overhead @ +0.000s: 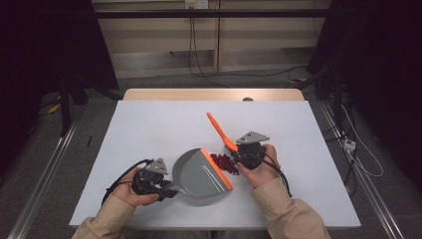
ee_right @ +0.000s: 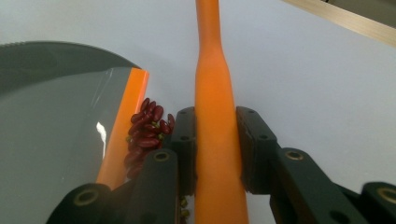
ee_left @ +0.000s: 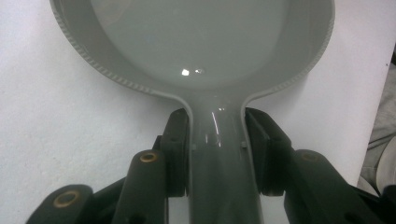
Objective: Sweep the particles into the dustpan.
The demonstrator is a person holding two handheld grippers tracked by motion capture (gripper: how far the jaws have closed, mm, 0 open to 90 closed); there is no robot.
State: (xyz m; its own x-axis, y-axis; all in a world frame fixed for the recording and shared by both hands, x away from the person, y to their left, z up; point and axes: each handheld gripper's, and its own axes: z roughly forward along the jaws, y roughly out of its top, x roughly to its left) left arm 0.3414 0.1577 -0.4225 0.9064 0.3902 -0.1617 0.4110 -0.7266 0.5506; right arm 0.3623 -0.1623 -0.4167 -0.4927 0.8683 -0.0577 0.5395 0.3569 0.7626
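My left hand-held gripper [overhead: 166, 188] clamps the dustpan [overhead: 201, 174] handle, its orange lip facing right. My right hand-held gripper [overhead: 242, 155] grips the brush [overhead: 221, 131], whose handle points far-left. The beans [overhead: 225, 163] lie on the worktop [overhead: 149, 124] just right of the lip, beside the right gripper.

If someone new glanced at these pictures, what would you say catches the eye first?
Probably the bright orange plastic brush handle, clamped in the right gripper and slanting up over the white table. Next, the heap of small dark red beans beside the orange lip of the grey plastic dustpan, whose handle the left gripper clamps.
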